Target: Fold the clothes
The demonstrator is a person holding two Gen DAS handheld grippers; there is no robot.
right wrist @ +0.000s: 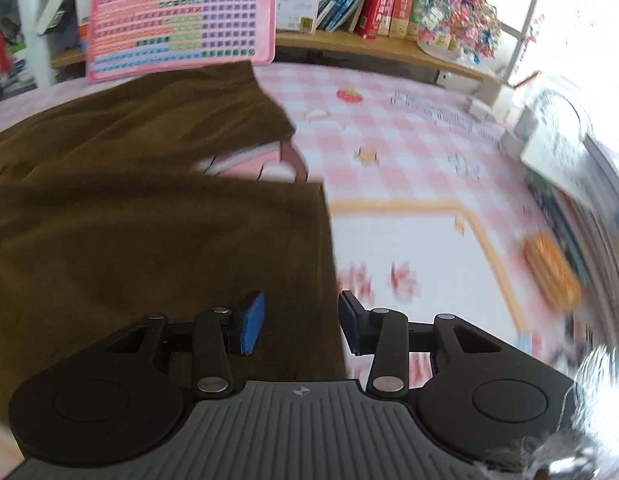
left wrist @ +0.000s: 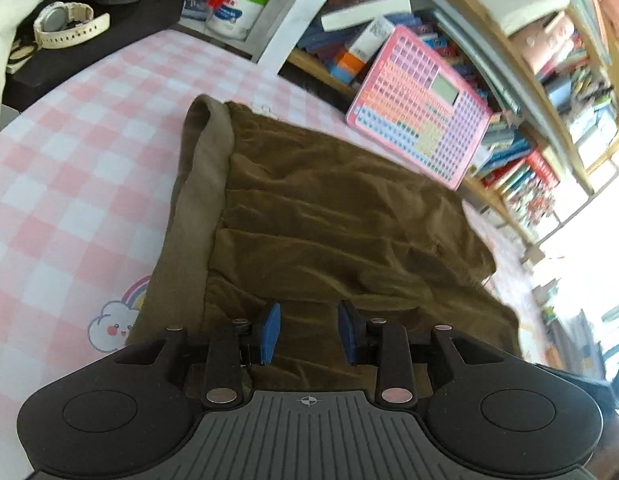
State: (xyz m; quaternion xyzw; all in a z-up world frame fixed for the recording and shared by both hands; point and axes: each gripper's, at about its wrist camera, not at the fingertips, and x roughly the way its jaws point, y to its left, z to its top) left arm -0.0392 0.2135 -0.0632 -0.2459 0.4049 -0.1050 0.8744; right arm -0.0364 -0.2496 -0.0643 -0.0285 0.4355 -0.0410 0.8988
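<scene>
One brown garment [left wrist: 309, 216] lies on the pink-and-white checked tablecloth [left wrist: 69, 160], and two grippers work over it, one to each view. The cloth of the garment is soft and velvety, creased into long horizontal folds, with one smoother, lighter ribbed band [left wrist: 197, 200] running down its left side in the left wrist view. It looks like shorts or a skirt (which of the two I cannot tell).

The left gripper [left wrist: 308, 332] points forward and down over the near edge of the garment. Its two blue pads stand apart with brown fabric showing beneath the gap, and nothing is pinched between them. The right gripper [right wrist: 301, 322] is held in the same forward, downward pose above the garment's [right wrist: 149, 220] right edge; its two blue pads are likewise spread wide, the left pad over brown cloth and the right pad over the checked tablecloth [right wrist: 409, 160]. The right wrist view is blurred.

One flat pink rectangular board [left wrist: 421, 108], covered in a grid of small coloured keys with one grey screen, leans against the shelves [left wrist: 549, 140] of books just behind the garment. One cream wristwatch [left wrist: 67, 26] rests on a black surface at the far left, and one white tub with a green rim [left wrist: 237, 12] holds pens.
</scene>
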